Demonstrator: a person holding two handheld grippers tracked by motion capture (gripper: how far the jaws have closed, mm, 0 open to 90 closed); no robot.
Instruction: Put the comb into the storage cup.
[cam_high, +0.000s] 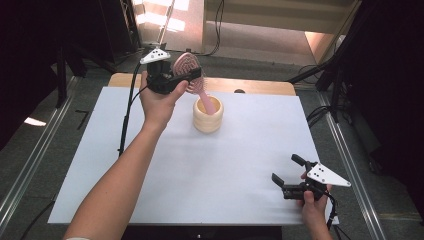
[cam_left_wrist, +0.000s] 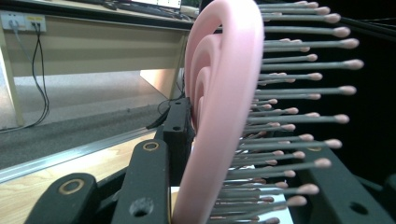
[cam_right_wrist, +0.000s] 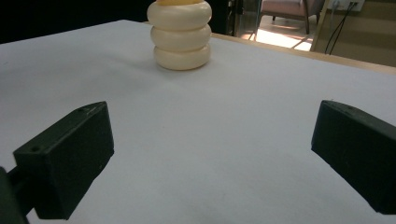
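My left gripper (cam_high: 192, 75) has clamped the pink hairbrush (cam_high: 187, 66), handle already in the far cream cup (cam_high: 208, 115); letting go remains. Right gripper (cam_high: 290, 175) idles wide open, empty.

your left gripper view cuts the pink hairbrush (cam_left_wrist: 219, 107) off at top and bottom. in the high view its handle end is hidden inside the cream holder (cam_high: 208, 118). your right gripper view crops the holder's rim.
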